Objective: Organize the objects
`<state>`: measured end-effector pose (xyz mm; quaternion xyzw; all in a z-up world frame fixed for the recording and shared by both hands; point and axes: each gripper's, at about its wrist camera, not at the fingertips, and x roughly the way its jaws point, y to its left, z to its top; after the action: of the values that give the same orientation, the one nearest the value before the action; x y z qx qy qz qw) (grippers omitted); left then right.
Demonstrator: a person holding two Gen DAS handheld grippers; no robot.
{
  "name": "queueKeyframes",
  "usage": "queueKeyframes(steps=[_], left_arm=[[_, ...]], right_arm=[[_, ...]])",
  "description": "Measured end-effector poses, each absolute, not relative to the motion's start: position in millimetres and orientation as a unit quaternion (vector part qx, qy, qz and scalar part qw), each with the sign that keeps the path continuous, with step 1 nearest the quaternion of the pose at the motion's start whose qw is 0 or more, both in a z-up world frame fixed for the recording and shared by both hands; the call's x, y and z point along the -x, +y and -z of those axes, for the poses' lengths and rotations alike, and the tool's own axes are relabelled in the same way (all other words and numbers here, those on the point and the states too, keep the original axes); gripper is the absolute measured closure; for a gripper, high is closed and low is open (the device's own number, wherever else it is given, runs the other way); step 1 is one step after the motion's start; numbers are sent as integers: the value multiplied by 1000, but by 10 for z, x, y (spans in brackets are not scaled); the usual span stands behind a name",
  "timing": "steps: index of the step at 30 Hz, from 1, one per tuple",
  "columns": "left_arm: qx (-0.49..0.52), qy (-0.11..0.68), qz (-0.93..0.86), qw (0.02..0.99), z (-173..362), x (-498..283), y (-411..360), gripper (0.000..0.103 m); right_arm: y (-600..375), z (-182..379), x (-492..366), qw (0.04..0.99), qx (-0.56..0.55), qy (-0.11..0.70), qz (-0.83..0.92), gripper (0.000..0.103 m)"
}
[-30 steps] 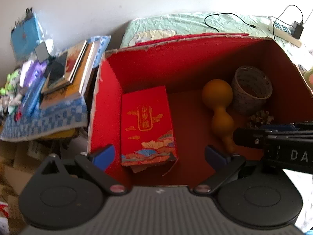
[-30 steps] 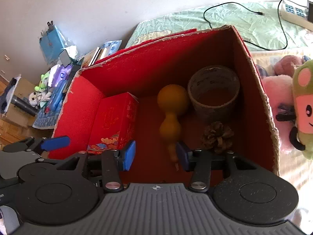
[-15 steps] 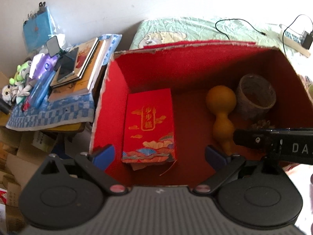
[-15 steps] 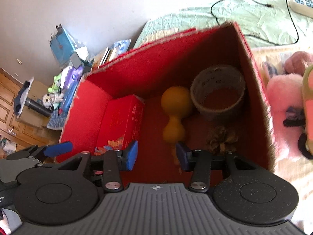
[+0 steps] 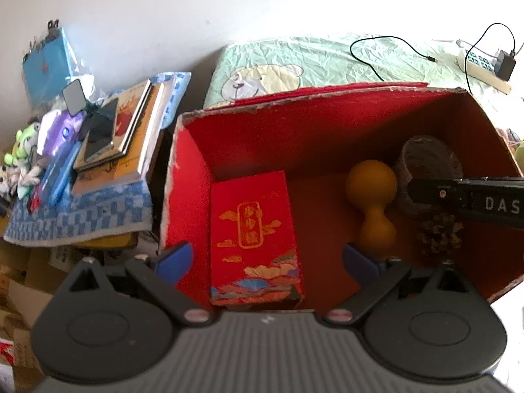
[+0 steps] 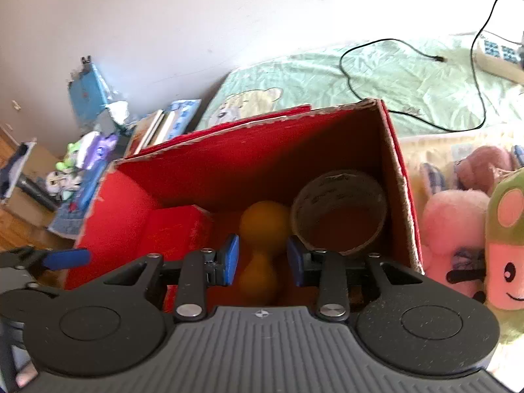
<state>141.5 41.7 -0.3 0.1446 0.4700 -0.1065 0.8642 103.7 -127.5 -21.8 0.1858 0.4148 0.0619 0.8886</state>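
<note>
An open red cardboard box (image 5: 186, 177) (image 6: 396, 150) stands on the bed. Inside it lie a red gift box with gold print (image 5: 255, 235) (image 6: 177, 232), an orange gourd (image 5: 373, 206) (image 6: 262, 226), a woven cup (image 5: 429, 160) (image 6: 339, 209) and a pine cone (image 5: 439, 235). My left gripper (image 5: 267, 260) hovers over the box's near edge, open wide and holding nothing. My right gripper (image 6: 263, 260) hangs above the gourd, open and holding nothing; its black body (image 5: 475, 199) crosses the left wrist view over the cup.
Left of the box, books and a phone (image 5: 114, 137) are stacked on a blue checked cloth, with small toys (image 5: 26, 150) beside them. Behind is a green sheet (image 5: 327, 62) with a cable and power strip (image 5: 484, 68). Plush toys (image 6: 458, 229) lie right of the box.
Both grippers have drawn back from the box, which now sits lower in both views. The right gripper's fingers stand slightly closer together. The pine cone is now hidden in the right wrist view.
</note>
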Motion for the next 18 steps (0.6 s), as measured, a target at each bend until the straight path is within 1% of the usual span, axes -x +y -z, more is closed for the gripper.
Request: queueKeyframes(steps=[10,15,18], left_arm=[[-167,449,136,867,12,-1584,367,4],[-155,468,140,859,98,-1710,374,4],[-150,477,140,855,152,-1758,381,5]], right_arm=[[-1249,253,-1122,894,-185,405,-38,68],[-1206,273,-1178,899,-174,402,-22,70],[-1251,303,-1189,894,-191,404,-24,70]])
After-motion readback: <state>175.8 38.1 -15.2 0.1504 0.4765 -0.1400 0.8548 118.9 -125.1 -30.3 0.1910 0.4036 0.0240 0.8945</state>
